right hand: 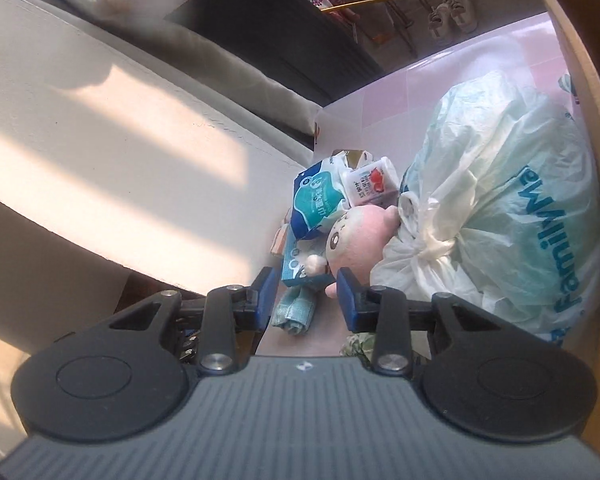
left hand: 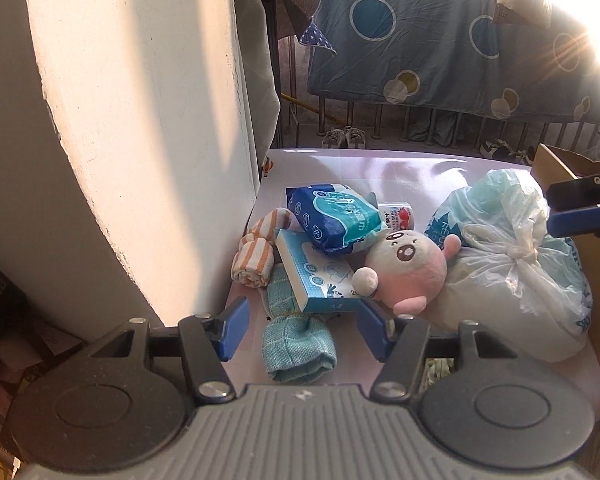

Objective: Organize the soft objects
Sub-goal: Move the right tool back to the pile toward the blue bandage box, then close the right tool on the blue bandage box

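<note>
The left wrist view showed a pale wall (left hand: 132, 120) on the left and a glossy pink worktop (left hand: 380, 168) beside it. Nearest the wall lay an orange-striped rolled cloth (left hand: 256, 256), touching a light blue knitted cloth (left hand: 296, 344) that reached toward the camera. The left hand-held gripper (left hand: 304, 326) hung over that knitted cloth with its jaws apart and nothing pressed between them. Just right of the striped cloth a tissue box (left hand: 320, 276) lay flat, with a blue wipes pack (left hand: 332, 220) resting on its far end and a small white packet with red print (left hand: 396, 216) behind. A pink and white plush toy (left hand: 404, 272) leaned against the box and against a knotted plastic bag (left hand: 508, 264) farther right. A cardboard box (left hand: 564, 164) stood at the far right edge, and the right hand-held gripper (left hand: 580, 208) showed there, its jaws too cropped to judge in this view. A blue dotted sheet (left hand: 440, 40) hung over a railing beyond the worktop.

In the right wrist view, the right hand-held gripper (right hand: 308, 296) had its jaws somewhat apart and empty, with the knitted cloth (right hand: 296, 312), tissue box (right hand: 296, 268) and plush toy (right hand: 356, 240) ahead of them, and the plastic bag (right hand: 500, 200) against the cardboard box (right hand: 596, 120) on the right.
</note>
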The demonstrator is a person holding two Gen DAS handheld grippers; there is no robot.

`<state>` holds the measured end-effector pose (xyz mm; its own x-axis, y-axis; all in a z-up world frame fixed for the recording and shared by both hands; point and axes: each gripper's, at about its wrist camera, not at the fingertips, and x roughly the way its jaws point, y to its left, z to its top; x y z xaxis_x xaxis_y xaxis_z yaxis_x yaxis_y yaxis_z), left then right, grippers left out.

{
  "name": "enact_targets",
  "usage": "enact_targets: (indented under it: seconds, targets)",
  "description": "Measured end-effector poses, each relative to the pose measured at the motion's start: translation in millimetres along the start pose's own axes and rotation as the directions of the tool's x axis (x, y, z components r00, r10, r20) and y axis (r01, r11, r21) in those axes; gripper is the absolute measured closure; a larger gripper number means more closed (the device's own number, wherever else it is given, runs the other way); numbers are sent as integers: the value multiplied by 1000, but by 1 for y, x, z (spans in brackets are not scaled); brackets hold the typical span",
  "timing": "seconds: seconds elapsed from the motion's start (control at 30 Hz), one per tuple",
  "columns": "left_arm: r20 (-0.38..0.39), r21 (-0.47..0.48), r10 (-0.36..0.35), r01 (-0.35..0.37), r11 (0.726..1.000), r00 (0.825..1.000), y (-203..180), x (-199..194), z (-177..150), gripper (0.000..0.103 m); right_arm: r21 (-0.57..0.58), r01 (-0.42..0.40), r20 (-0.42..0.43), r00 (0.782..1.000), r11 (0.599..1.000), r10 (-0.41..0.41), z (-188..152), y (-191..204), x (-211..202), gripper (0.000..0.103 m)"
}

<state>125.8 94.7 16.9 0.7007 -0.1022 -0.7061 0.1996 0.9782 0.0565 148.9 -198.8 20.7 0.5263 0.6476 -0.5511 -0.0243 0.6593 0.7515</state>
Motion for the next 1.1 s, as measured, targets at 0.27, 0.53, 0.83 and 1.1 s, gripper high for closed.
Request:
enact_targets:
  seconds: [0.27, 0.53, 0.83, 1.1]
  targets:
    - [-35, -35, -34, 32, 999, 999, 7, 39, 9, 54, 38, -20, -108, 994, 999, 24, 19, 15, 90, 61]
    - [-151, -74, -54, 43, 996, 987, 8, 92, 26, 78, -57, 131, -215, 966, 990, -141, 39, 23, 188, 61]
    - [-226, -101, -108, 87, 991, 968, 11, 124, 32, 81, -212, 279, -249, 911, 937, -328, 42, 37, 237, 62]
    - [-272, -172, -142, 97, 980, 952, 14, 142, 32, 76, -176, 285, -241, 916, 942, -322, 39, 32, 242, 61]
